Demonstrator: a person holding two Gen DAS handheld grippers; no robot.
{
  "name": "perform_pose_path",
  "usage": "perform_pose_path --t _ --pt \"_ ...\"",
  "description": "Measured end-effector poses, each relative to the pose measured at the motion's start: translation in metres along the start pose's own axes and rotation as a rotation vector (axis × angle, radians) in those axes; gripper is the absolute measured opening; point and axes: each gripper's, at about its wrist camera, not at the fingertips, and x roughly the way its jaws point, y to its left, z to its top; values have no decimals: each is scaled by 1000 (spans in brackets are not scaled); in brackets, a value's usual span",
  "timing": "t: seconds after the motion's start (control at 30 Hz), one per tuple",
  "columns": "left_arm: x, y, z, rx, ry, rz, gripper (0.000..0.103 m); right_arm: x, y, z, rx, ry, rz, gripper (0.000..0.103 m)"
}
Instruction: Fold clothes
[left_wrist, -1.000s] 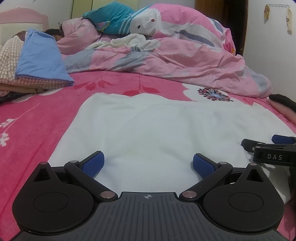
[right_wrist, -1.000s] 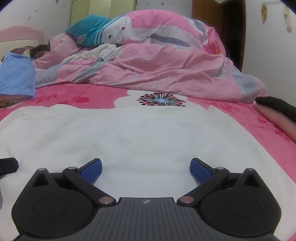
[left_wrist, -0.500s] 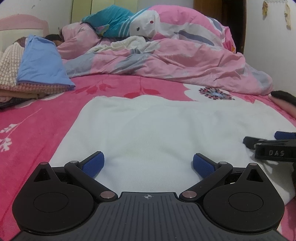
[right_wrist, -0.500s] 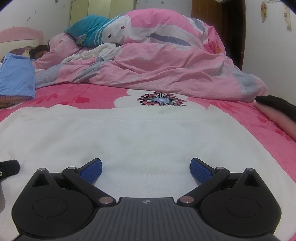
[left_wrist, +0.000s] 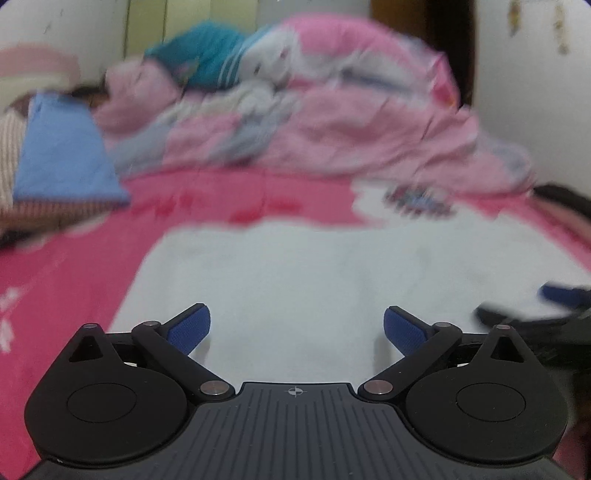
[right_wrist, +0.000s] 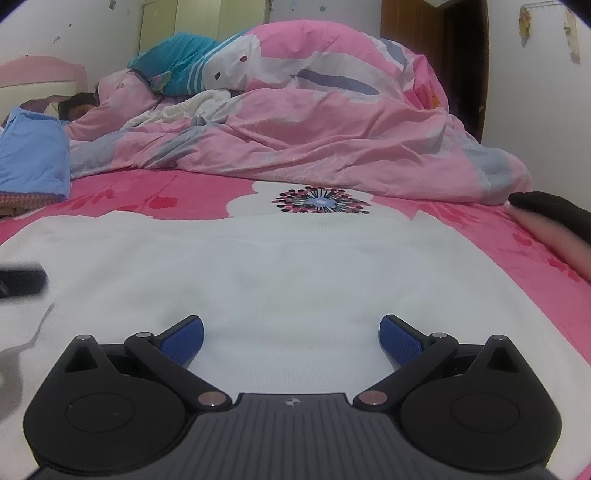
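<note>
A white garment (left_wrist: 314, 273) (right_wrist: 295, 269) lies spread flat on the pink bed sheet. My left gripper (left_wrist: 297, 325) is open just above the garment's near left part, nothing between its blue pads; this view is blurred by motion. My right gripper (right_wrist: 291, 334) is open over the near right part of the garment, also holding nothing. The right gripper's fingers (left_wrist: 554, 306) show at the right edge of the left wrist view, and a black tip of the left gripper (right_wrist: 22, 277) shows at the left edge of the right wrist view.
A pink quilt (right_wrist: 314, 122) is heaped across the far side of the bed, with a person (right_wrist: 79, 109) lying under it at the far left. A stack of folded clothes topped by a blue piece (left_wrist: 62, 155) sits at left. A dark item (right_wrist: 554, 214) lies at right.
The left wrist view has sunk lower and nearer to the garment and is now motion-blurred. The right gripper has hardly moved. Both stay open.
</note>
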Motion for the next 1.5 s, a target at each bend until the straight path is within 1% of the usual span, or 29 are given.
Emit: perform_pose_path --t 0.03,0.07,0.13,0.2,0.27,0.3,0.43,0.5,0.53,0.6,0.67,0.8,0.87,0.93,0.97,1.0,1.07,1.13,1.17,1.2,1.23,1.3,1.37,1.5 --pt "7 3 -4 -22 33 9 99 -1 -1 0 5 -5 -1 103" --pt "8 6 -6 -44 30 6 100 -2 -2 0 11 -7 0 103" --pt "7 8 -4 -55 31 4 100 -4 -5 1 26 -10 -3 100" --pt "8 10 -6 -57 31 1 100 -10 -8 5 41 -22 -22 90" --pt "8 10 -6 -51 31 2 100 -20 -10 10 42 -46 -30 85" --pt "8 10 -7 -51 33 0 101 -24 -10 12 32 -51 -30 84" --pt "9 10 -6 -50 41 -5 102 -22 -19 16 20 -16 -75 80" --pt "9 9 -5 -47 45 -5 103 -9 -35 9 55 56 -129 78" --pt "9 9 -5 -45 46 -4 103 -8 -42 8 77 60 -144 78" --pt "9 9 -6 -47 47 -3 103 -16 -53 14 126 62 -163 74" --pt "9 9 -6 -49 48 -5 103 -23 -56 22 152 44 -162 74" --pt "10 9 -5 -49 50 -6 103 -18 -49 34 158 48 -116 74" --pt "10 10 -5 -50 51 -8 103 -5 -39 33 135 69 -107 74" --pt "10 10 -5 -51 51 -9 103 13 -34 27 89 108 -122 75" --pt "10 10 -6 -51 51 -9 103 20 -30 25 64 119 -130 78" --pt "10 10 -5 -53 52 -10 103 21 -26 24 30 111 -141 78" --pt "10 10 -5 -55 53 -11 103 20 -23 26 3 130 -143 80" --pt "10 10 -5 -54 55 -9 103 21 -24 28 -10 153 -131 83" --pt "10 10 -5 -54 56 -8 103 23 -26 29 -9 166 -131 89" --pt "10 10 -5 -56 58 -9 103 24 -28 31 -5 182 -135 99" --pt "10 10 -5 -58 59 -10 103 27 -32 33 13 204 -143 102" --pt "10 10 -5 -60 61 -13 103 29 -40 40 65 233 -127 99" --pt "10 11 -4 -62 62 -13 103 23 -41 47 95 218 -123 98" --pt "10 11 -4 -61 63 -13 103 20 -23 58 79 187 -93 98"
